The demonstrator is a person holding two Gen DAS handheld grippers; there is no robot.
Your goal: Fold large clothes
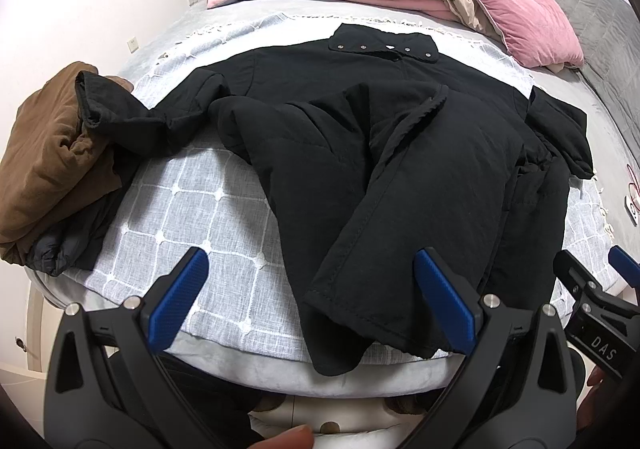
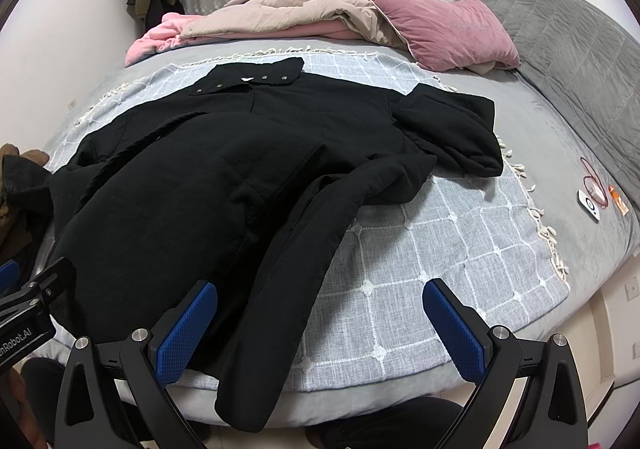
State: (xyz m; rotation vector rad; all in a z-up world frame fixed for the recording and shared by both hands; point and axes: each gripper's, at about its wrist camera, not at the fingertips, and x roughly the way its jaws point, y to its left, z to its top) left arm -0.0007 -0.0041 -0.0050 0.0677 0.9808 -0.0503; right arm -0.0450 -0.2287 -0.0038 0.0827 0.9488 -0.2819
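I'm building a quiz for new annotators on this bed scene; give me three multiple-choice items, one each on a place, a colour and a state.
1. Where does the brown garment lie relative to the black coat?
A. On the coat's left side
B. On the pink pillow
C. On the floor

2. What colour are the pads of the left claw?
A. Red
B. Blue
C. Yellow

3. How is the right claw?
A. Shut on the coat's sleeve
B. Shut on the pillow
C. Open, holding nothing

Key: 1 A, it is heaped at the bed's left edge by the sleeve end; 2 B, both pads are blue; 3 C, its fingers stand wide apart above the coat.
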